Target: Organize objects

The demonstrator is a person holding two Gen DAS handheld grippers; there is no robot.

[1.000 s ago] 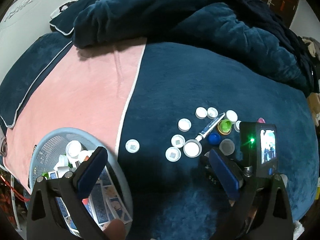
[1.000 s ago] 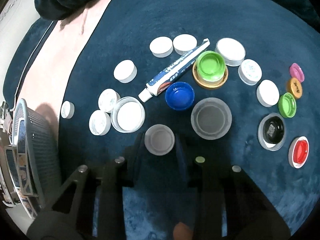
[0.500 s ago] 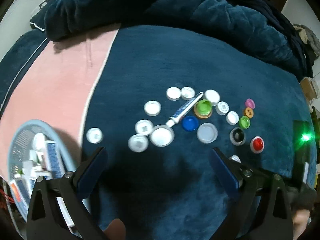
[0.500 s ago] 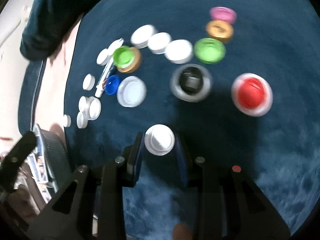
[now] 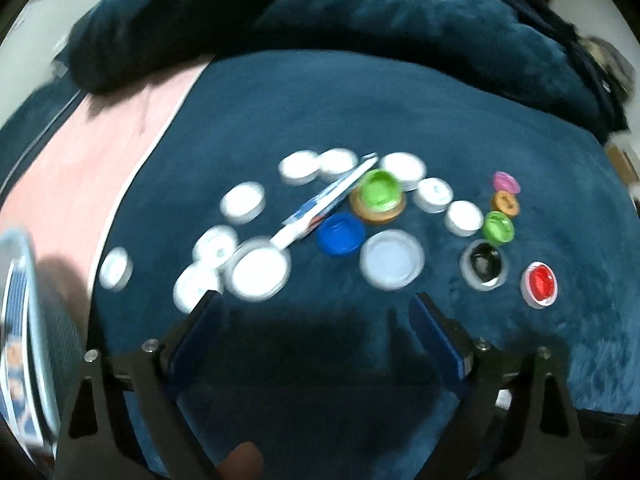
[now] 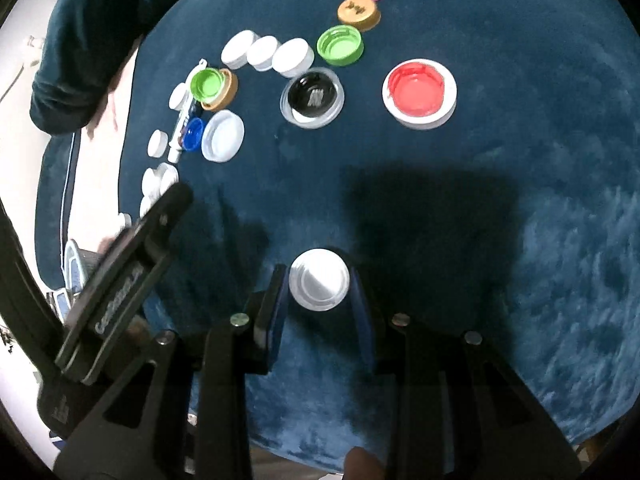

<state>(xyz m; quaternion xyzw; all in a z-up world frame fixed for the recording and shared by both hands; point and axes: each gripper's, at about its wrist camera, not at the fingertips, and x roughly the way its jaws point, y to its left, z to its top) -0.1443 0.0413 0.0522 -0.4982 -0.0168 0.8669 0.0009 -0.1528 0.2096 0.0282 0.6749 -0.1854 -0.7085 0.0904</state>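
Right hand-held gripper [image 6: 319, 286]: clenched on a white cap [image 6: 319, 285] — lower centre of frame.
Left hand-held gripper [image 5: 316, 312]: released, jaws just narrowing, nothing between.
Loose caps [image 5: 392, 258]: mid-frame on the blue bed [image 5: 280, 120].

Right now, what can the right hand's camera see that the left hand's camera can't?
Only the right wrist view shows the right gripper shut on a white cap, and the left gripper's black frame from outside.

Only the left wrist view shows the left gripper from behind, jaws apart after just closing a little, nothing between them, plus the heaped dark blanket and most of the basket.

Both show the blue bedcover, the red cap, the black cap, the blue cap and the tube.
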